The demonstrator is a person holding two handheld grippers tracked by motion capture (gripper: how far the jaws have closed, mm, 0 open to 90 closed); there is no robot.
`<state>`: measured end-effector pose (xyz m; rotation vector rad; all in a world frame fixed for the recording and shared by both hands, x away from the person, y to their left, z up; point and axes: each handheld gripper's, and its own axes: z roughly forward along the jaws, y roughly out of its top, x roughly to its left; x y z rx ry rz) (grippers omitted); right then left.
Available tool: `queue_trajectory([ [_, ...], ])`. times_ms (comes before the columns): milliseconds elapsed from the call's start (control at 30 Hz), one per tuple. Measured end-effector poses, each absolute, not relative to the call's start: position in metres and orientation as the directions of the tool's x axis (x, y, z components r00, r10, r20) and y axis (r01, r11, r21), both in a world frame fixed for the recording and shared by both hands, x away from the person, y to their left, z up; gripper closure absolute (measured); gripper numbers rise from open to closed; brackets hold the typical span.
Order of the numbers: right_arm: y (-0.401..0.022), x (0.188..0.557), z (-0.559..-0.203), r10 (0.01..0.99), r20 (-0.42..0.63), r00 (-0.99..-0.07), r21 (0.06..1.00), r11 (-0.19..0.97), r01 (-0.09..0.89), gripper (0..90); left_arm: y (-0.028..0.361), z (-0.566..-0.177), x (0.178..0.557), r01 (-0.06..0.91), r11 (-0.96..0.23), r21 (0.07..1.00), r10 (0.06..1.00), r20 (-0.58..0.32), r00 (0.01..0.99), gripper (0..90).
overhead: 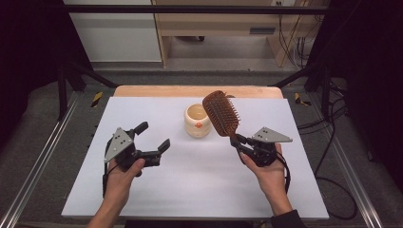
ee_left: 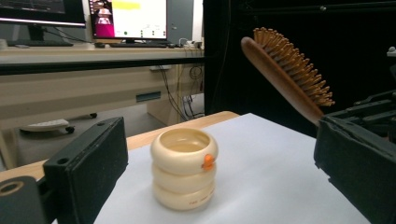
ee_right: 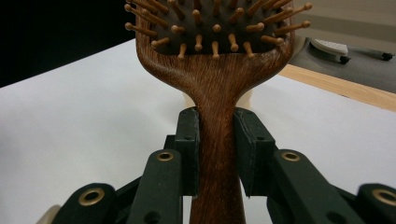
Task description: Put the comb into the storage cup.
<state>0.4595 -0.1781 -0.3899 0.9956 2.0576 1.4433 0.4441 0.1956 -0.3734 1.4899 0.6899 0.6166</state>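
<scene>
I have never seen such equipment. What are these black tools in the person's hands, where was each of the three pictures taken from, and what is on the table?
A person holds a hand-held gripper, a two-jaw clamp, in each hand. The high view looks down on the white table from above. The other two pictures come from small cameras riding on each tool, looking along its black jaws. The right hand-held gripper is shut on the handle of a wooden hairbrush, holding it lifted over the table. The left hand-held gripper is open and holds nothing. A cream-coloured ringed cup with an orange dot stands on the table ahead of it.

The right tool (ee_right: 217,154) clamps the wooden hairbrush (ee_right: 217,84) by its handle, bristles facing the camera.
</scene>
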Motion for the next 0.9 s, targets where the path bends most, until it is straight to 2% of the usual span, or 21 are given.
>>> queue_trajectory([
  [167, -0.173, 0.458, -0.39, 0.743, 0.057, -0.667, 0.936, 0.193, 0.296, 72.8, 0.178, -0.37, 0.452, 0.072, 0.031, 0.997, 0.726, -0.072, 0.684, 3.2],
  [467, -0.158, 0.454, -0.39, 0.715, 0.048, -0.697, 0.939, 0.206, 0.276, 72.8, 0.153, -0.359, 0.458, 0.07, 0.017, 0.997, 0.695, -0.062, 0.716, 3.3],
  [900, -0.138, 0.443, -0.387, 0.683, -0.01, -0.73, 0.955, 0.224, 0.197, 72.8, 0.137, -0.346, 0.462, 0.117, 0.043, 0.992, 0.649, -0.117, 0.752, 2.7],
])
